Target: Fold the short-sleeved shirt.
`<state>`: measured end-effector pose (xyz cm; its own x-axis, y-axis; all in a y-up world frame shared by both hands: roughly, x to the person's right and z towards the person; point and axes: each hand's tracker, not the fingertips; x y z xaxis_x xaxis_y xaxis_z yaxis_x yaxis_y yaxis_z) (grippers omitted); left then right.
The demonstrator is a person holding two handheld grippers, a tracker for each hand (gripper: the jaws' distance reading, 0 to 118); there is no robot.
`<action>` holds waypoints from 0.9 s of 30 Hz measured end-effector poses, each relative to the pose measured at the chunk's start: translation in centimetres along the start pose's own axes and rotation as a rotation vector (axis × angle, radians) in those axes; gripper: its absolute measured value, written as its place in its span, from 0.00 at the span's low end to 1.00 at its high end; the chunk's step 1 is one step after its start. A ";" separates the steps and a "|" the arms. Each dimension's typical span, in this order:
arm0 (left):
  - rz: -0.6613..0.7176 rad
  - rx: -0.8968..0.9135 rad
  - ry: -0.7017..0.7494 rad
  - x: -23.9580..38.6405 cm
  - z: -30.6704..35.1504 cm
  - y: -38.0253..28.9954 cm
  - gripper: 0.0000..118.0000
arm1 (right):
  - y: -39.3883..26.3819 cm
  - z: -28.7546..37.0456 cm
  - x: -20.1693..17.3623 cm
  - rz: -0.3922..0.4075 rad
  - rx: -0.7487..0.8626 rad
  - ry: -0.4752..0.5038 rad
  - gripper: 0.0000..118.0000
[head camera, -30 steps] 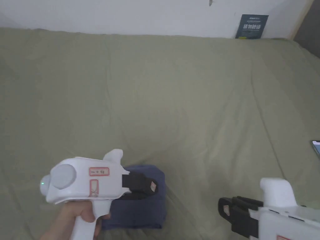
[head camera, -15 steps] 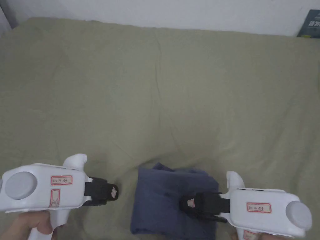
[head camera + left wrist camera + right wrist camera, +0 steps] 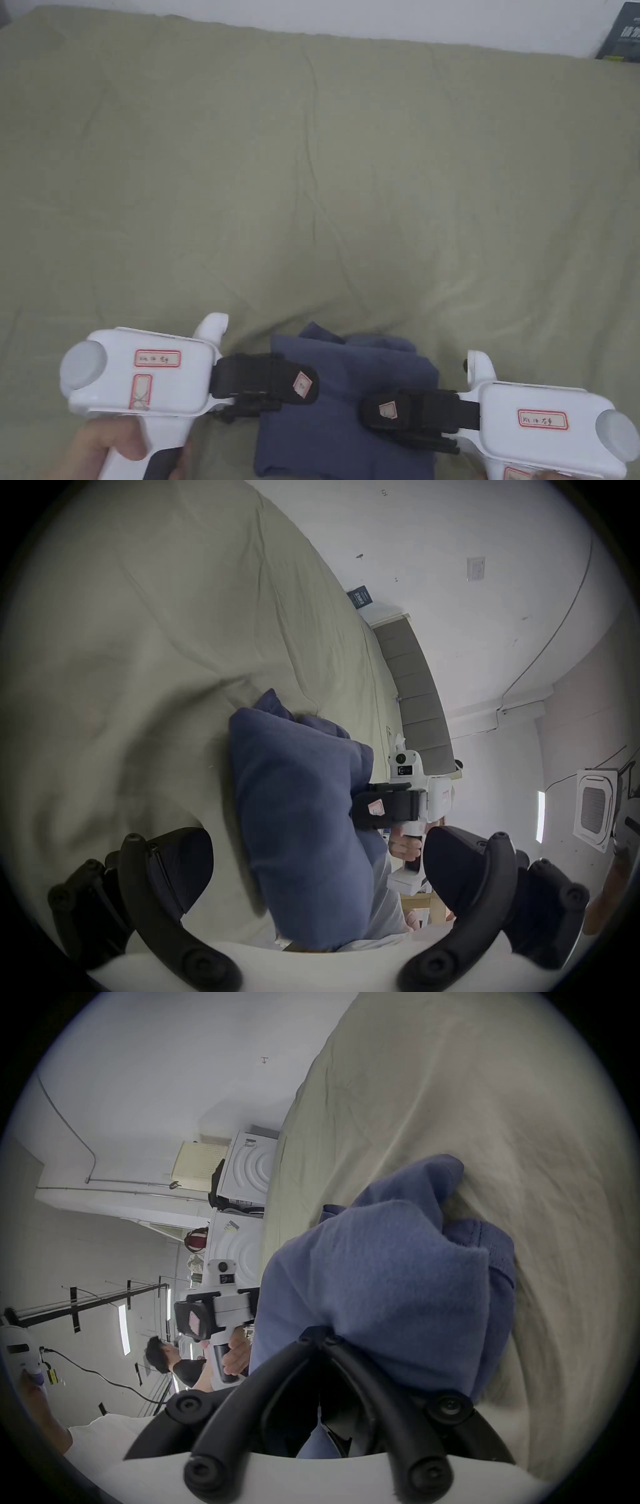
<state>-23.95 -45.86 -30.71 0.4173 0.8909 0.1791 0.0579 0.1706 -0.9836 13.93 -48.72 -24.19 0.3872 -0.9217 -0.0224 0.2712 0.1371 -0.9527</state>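
A: Where is the shirt (image 3: 347, 400)?

B: Folded into a small blue bundle on the bed (image 3: 325, 187), at its near edge, with a gripper on each side of it.

A: How does the right gripper (image 3: 369, 409) stand?

B: It reaches onto the shirt from the right. In the right gripper view its jaws meet at the tips and blue cloth bunches up right there, so it is clamped on the shirt's right edge.

A: And the left gripper (image 3: 317, 868)?

B: Spread wide. In the left gripper view the shirt's near left edge sits between the two jaws, and neither jaw touches it. In the head view it lies over the shirt's left edge, with a hand (image 3: 119, 447) on its handle.

A: How does the shirt itself lie?

B: Its far end is lumpy, with a corner sticking up toward the middle of the bed.

A: What lies beyond the shirt?

B: The wrinkled olive sheet of the bed, then a white wall (image 3: 375, 15). A dark sign (image 3: 624, 37) leans there, at the bed's far right corner.
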 end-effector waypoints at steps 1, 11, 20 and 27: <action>-0.005 0.022 -0.043 0.0 -0.6 0.1 1.00 | 0.0 0.0 0.1 -0.004 -0.001 0.007 0.01; -0.038 0.049 -0.067 -2.9 0.1 1.0 0.28 | 0.2 0.1 1.7 -0.048 0.007 0.081 0.01; 0.008 0.052 -0.068 -2.2 1.0 -0.1 0.27 | 0.3 0.9 0.4 -0.021 0.022 0.057 0.01; 0.030 0.138 0.017 -3.3 9.9 0.5 0.27 | 0.2 3.8 -3.4 0.093 0.130 -0.106 0.01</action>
<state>-34.25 -44.60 -31.56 0.4324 0.8894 0.1484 -0.0795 0.2015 -0.9762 16.04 -44.15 -23.12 0.5045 -0.8606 -0.0704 0.3388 0.2723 -0.9006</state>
